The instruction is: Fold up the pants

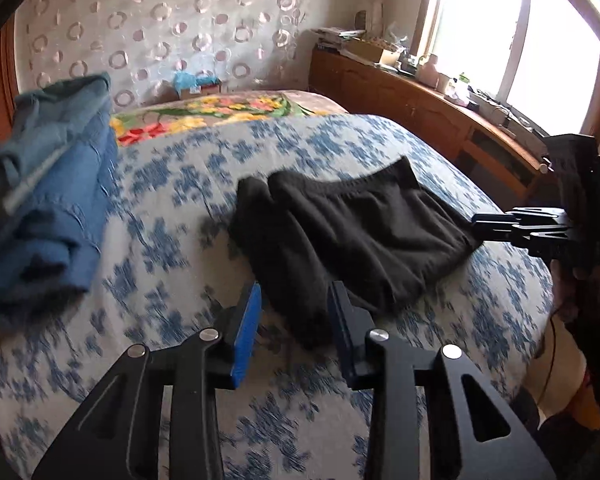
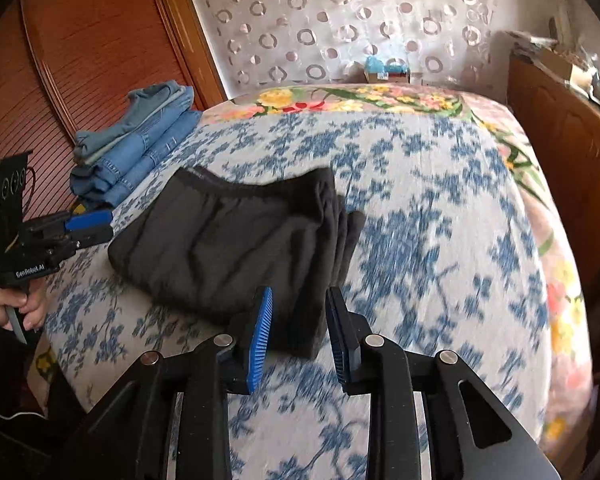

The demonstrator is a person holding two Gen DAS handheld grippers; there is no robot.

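Black pants (image 1: 340, 232) folded compact on the floral bed (image 1: 380, 140) near a blue jeans stack (image 1: 48, 200), probably ready for stacking; left claw (image 1: 296, 336) and right claw (image 2: 298, 336) both spread, gripping nothing, just at the near hem.

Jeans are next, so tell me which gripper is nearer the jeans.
Left. The left gripper is near the jeans; the right gripper is beyond the black pants.
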